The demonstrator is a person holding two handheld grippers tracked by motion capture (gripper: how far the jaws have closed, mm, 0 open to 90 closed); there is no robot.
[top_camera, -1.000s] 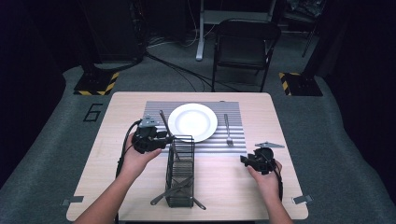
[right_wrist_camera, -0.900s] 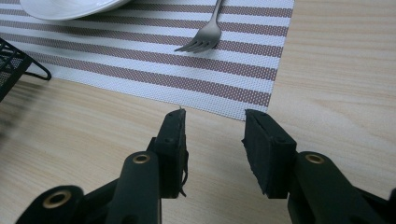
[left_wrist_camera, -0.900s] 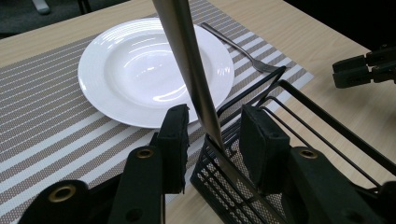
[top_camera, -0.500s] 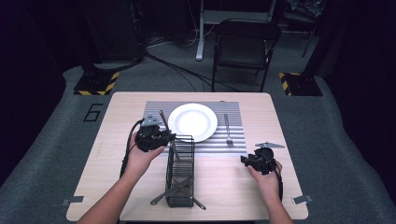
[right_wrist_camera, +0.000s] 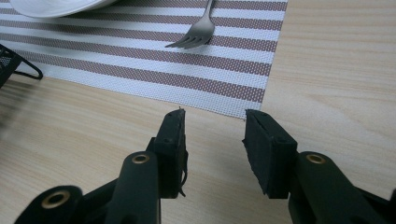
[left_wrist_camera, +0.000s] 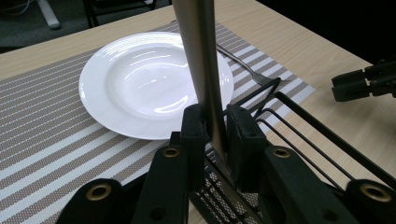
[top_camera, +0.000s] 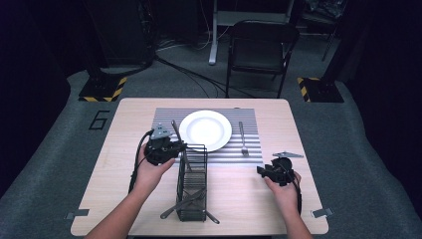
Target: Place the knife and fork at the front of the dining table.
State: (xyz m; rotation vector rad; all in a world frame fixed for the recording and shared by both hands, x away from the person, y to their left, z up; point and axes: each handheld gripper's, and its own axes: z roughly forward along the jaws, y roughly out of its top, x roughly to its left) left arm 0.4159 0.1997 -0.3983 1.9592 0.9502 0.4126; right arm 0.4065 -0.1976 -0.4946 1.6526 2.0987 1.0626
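We see a wooden table (top_camera: 124, 199) with a striped placemat (top_camera: 249, 149), a white plate (top_camera: 205, 129) and a fork (top_camera: 243, 137). A black wire basket (top_camera: 191, 184) stands near the front edge. Our left gripper (left_wrist_camera: 215, 133) has just closed on a knife (left_wrist_camera: 201, 65) standing in the basket's far end, beside the plate. Our right gripper (right_wrist_camera: 214, 149) rests half open, holding nothing.
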